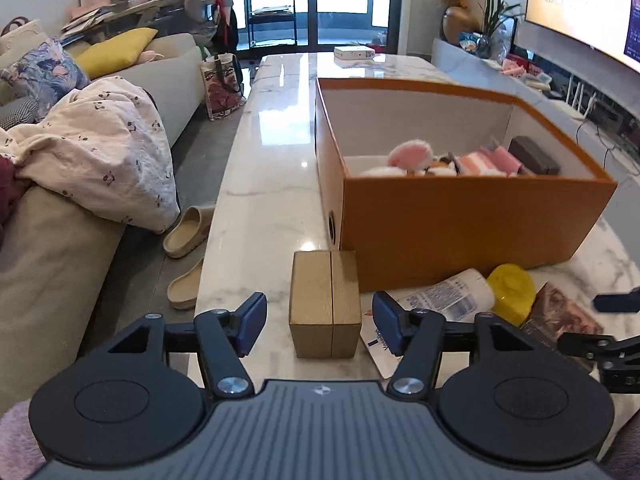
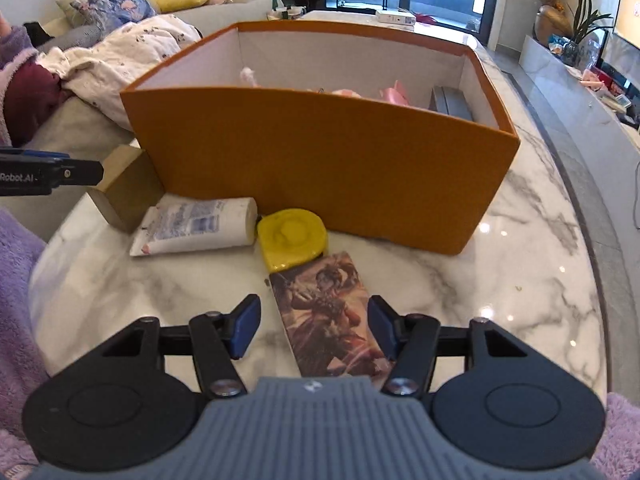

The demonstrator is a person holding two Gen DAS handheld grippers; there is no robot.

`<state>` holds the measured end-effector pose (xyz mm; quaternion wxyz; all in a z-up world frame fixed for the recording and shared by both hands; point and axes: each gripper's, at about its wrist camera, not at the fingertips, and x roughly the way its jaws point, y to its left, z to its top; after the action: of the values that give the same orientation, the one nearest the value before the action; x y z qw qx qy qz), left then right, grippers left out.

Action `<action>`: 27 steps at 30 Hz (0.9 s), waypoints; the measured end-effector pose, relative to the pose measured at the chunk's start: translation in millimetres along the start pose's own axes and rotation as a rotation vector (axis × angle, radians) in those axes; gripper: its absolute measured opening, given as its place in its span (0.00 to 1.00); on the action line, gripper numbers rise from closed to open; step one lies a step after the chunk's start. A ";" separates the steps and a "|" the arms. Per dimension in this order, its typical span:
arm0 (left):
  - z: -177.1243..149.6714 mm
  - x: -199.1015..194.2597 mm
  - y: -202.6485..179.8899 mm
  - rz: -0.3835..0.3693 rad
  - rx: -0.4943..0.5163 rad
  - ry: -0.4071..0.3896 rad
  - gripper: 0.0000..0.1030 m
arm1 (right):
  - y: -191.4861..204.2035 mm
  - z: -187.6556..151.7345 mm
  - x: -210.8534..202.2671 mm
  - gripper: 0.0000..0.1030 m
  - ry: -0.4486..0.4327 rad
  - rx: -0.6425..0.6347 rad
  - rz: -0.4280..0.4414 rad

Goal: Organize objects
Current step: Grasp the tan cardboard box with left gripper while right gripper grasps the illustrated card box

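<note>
Four loose items grouped at the orange box's (image 2: 320,168) near wall, likely staged for packing; left gripper (image 1: 319,322) spread wide around gold box (image 1: 325,304), pads clear; right gripper (image 2: 314,326) equally wide astride picture card (image 2: 332,320), nothing gripped yet.

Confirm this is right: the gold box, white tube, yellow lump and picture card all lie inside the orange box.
Wrong. The gold box, white tube, yellow lump and picture card lie on the table, outside the orange box; the right wrist view shows it.
</note>
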<state>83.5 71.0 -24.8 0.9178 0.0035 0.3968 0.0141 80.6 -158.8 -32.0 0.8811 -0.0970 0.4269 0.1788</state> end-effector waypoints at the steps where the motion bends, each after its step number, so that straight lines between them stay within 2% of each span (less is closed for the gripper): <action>1: -0.4 3.3 -0.8 -0.007 0.005 0.003 0.66 | 0.9 -0.4 0.6 0.69 0.002 -0.011 -0.012; 5: -2.2 15.3 -2.5 -0.011 0.022 0.005 0.67 | 6.8 -1.5 7.9 0.68 0.032 -0.064 -0.062; 9: -1.5 26.2 2.1 -0.021 0.012 0.020 0.67 | 20.4 -2.1 14.7 0.67 0.047 -0.174 -0.120; 13: 0.8 31.1 7.5 -0.033 -0.001 0.032 0.66 | 30.8 -3.9 25.5 0.63 0.088 -0.258 -0.162; 15: 1.3 32.9 10.0 -0.034 -0.009 0.038 0.63 | 29.5 -3.1 25.0 0.63 0.084 -0.256 -0.160; 18: 1.4 36.3 13.2 -0.029 -0.022 0.061 0.52 | 25.0 -1.1 25.4 0.63 0.091 -0.243 -0.146; 27: -9.0 20.0 26.6 -0.050 -0.128 0.078 0.50 | -4.0 5.8 21.4 0.62 0.102 -0.097 -0.059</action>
<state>90.0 98.1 -45.0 0.9001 -0.0657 0.4303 0.0165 98.6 -155.6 -45.2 0.8574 -0.1608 0.4591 0.1681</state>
